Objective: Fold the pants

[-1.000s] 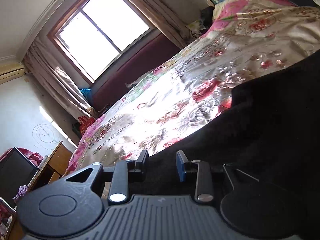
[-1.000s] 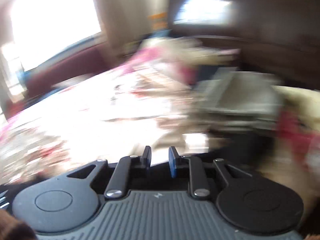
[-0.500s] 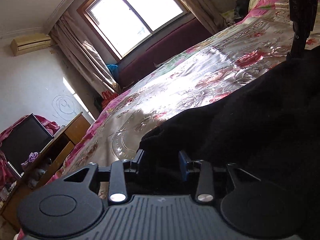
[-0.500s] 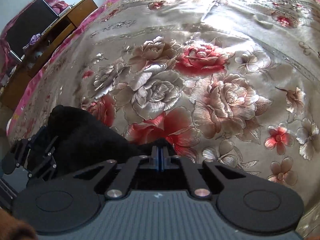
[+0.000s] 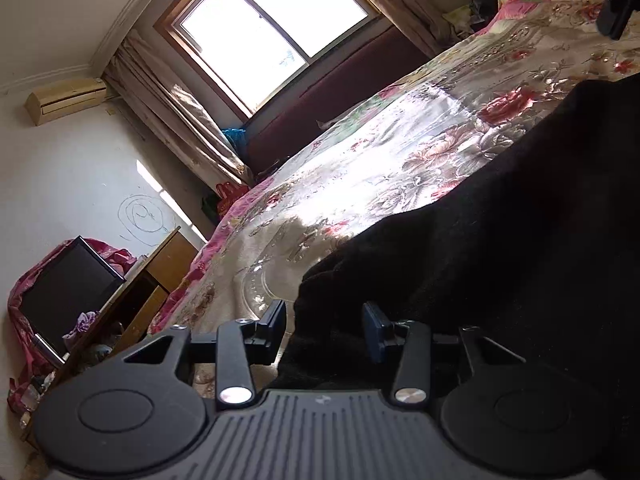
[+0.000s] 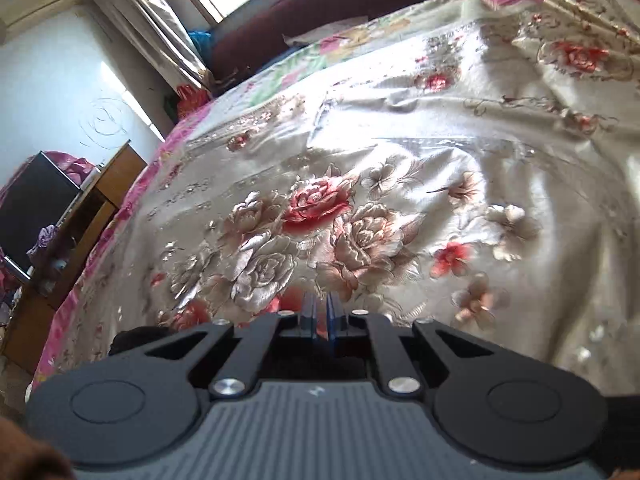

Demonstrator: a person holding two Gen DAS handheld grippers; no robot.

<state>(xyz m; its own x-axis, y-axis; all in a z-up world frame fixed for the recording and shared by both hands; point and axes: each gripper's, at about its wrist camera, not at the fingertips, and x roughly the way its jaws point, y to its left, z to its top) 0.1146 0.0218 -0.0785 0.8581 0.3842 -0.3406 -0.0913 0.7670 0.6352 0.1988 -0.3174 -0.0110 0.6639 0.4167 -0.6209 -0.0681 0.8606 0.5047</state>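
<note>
From the left wrist view, the left gripper [image 5: 324, 330] sits low over the near edge of the bed with its jaws opening; a fold of the black, fuzzy pants [image 5: 500, 240] lies between the two fingers, but the pads do not press on it. The pants spread in a dark heap across the near right part of the shiny floral satin bedspread [image 5: 380, 168], filling most of the lower right of this view. Beyond them the bedspread runs bare to the far edge, where a dark maroon headboard [image 5: 336, 96] stands under a bright window [image 5: 272, 28] with beige curtains [image 5: 176, 116]. Off the left edge of the bed stands a wooden desk [image 5: 152, 280] carrying a black monitor [image 5: 68, 284], with a cream air conditioner [image 5: 66, 100] high on the wall. A dark piece of the other tool [image 5: 616, 4] pokes in at the top right corner.

From the right wrist view, the right gripper [image 6: 320, 316] has its blue pads nearly together, just parting, with nothing visible between them. It points at bare bedspread [image 6: 400, 160] with red and silver roses. Only a small dark bit of the pants [image 6: 136, 338] shows, at the lower left behind the tool's body. The same desk [image 6: 100, 200] and monitor [image 6: 36, 208] stand off the bed's left edge
</note>
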